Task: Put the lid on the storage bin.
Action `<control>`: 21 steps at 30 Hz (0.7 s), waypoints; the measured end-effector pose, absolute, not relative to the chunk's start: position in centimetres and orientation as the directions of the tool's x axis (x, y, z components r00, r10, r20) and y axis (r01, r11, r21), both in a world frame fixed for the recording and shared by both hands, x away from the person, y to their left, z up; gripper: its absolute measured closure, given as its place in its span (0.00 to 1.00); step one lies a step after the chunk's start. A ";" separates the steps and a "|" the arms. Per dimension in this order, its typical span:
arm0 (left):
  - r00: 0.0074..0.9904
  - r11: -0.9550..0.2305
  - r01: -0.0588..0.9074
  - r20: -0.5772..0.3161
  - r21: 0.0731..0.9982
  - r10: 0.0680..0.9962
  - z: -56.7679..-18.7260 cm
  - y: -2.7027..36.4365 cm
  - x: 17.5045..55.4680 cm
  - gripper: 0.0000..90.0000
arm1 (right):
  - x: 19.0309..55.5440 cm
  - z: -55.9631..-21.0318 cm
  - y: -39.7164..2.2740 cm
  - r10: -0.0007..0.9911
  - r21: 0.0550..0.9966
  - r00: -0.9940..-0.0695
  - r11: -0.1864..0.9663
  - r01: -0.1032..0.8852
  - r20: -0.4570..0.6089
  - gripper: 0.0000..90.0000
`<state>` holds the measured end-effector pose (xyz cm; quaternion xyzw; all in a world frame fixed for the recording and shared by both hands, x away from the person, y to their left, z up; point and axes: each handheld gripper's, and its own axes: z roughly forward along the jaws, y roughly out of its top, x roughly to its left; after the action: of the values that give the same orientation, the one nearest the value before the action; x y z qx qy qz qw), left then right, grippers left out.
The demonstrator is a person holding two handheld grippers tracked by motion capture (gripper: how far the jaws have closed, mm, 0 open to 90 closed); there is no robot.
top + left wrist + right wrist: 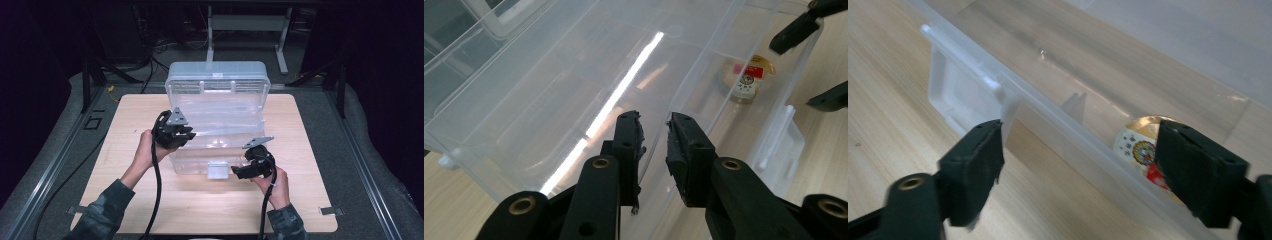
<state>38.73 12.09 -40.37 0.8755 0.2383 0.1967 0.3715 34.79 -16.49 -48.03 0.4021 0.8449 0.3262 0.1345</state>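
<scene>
Left gripper (654,137) is clamped on the box (218,107) wall, steadying it. Right gripper (1078,165) stands open, holding nothing, its jaws straddling the front wall beside the latch (955,97). A small jar (1140,147) lies inside, just beyond. Judgement: keep the left grip firm and clear the wall before reaching in.

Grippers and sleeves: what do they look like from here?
Both grippers, left gripper and right gripper, are black, each topped by a grey three-cornered plate and trailing a black cable. Jaws are black with brass-coloured rivets. The sleeves are a dark camouflage pattern.
</scene>
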 end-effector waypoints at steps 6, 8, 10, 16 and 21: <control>0.812 -0.601 0.267 0.160 0.754 0.561 -40.5 12.2 38.7 0.82 | 33.3 -45.3 -17.8 0.749 0.704 -0.660 0.439 0.559 0.058 0.22; 0.811 -0.597 0.269 0.156 0.756 0.563 -40.6 12.2 38.6 0.82 | 33.1 -44.3 -18.0 0.746 0.716 -0.664 0.436 0.545 0.051 0.21; 0.813 -0.597 0.267 0.156 0.757 0.562 -40.6 12.3 38.6 0.83 | 33.1 -43.3 -18.3 0.733 0.731 -0.678 0.434 0.526 0.053 0.20; 0.815 -0.603 0.260 0.164 0.754 0.556 -40.7 12.3 38.6 0.82 | 34.5 -40.2 -18.8 0.705 0.774 -0.707 0.413 0.479 0.061 0.18; 0.815 -0.604 0.262 0.163 0.752 0.556 -40.7 12.3 38.5 0.82 | 36.0 -37.6 -18.3 0.704 0.792 -0.710 0.430 0.433 0.006 0.19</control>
<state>38.51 12.26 -40.68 0.8743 0.2340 0.1944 0.3783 36.02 -18.26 -37.59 0.3431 0.8292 0.4091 0.1656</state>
